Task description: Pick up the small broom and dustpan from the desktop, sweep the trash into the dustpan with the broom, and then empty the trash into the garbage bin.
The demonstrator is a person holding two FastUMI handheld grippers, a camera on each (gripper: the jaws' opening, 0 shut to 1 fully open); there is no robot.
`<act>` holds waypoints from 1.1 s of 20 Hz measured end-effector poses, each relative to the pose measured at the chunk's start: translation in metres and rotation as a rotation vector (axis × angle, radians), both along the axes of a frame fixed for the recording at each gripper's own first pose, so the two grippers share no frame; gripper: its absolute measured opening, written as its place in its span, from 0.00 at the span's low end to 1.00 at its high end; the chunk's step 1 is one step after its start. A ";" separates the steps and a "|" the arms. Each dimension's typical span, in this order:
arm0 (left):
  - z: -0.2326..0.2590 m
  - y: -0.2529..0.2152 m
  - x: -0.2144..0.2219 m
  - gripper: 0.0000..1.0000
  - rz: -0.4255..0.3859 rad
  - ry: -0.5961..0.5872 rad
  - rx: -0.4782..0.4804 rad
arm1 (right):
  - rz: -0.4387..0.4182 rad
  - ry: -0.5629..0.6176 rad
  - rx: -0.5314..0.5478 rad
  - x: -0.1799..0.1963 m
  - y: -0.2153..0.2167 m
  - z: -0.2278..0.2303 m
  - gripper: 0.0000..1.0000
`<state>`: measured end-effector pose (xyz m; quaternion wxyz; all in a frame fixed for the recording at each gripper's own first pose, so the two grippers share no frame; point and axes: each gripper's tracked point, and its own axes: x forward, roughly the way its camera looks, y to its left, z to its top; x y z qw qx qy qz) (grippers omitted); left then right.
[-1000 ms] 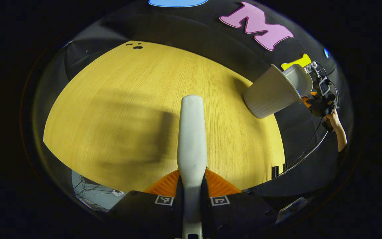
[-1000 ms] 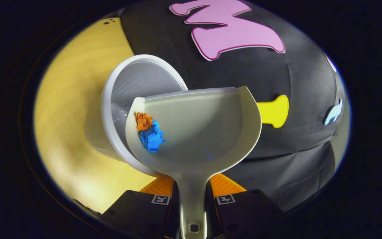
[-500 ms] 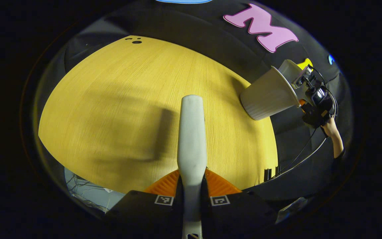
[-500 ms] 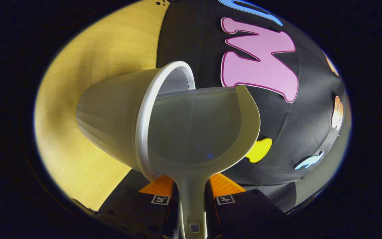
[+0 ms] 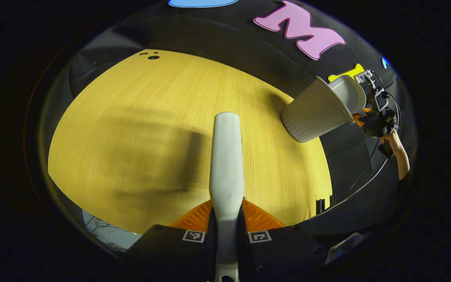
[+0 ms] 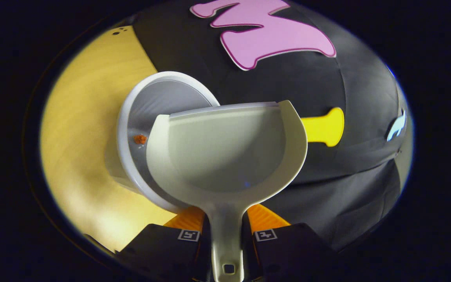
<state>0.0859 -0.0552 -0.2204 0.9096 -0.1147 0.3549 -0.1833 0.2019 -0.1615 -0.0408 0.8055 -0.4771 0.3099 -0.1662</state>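
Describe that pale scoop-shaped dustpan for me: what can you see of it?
The dustpan looks like smooth, pale grey-white plastic: a wide, rounded pan with raised side walls, a straight front lip and a narrow handle with a small hole at its end. The right gripper is shut on that handle. The pan is held over the open mouth of the white bin, and its inside looks empty. A small orange scrap lies inside the bin.

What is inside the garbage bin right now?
In the right gripper view, one small orange scrap lies inside the garbage bin, by its inner wall. The dustpan held over the rim is empty and covers the rest of the bin's interior, so anything else there is hidden.
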 end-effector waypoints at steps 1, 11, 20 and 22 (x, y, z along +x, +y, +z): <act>0.003 0.001 0.004 0.26 0.004 -0.006 0.003 | -0.017 -0.012 0.044 0.001 -0.002 0.001 0.36; 0.038 0.018 0.025 0.26 0.040 -0.080 0.028 | -0.148 -0.202 0.560 0.008 0.010 0.001 0.36; 0.051 0.041 0.034 0.26 0.070 -0.129 0.096 | -0.031 -0.364 0.896 0.011 0.079 0.048 0.39; 0.055 0.049 0.037 0.24 0.084 -0.162 0.119 | 0.021 -0.347 0.935 -0.004 0.114 0.058 0.36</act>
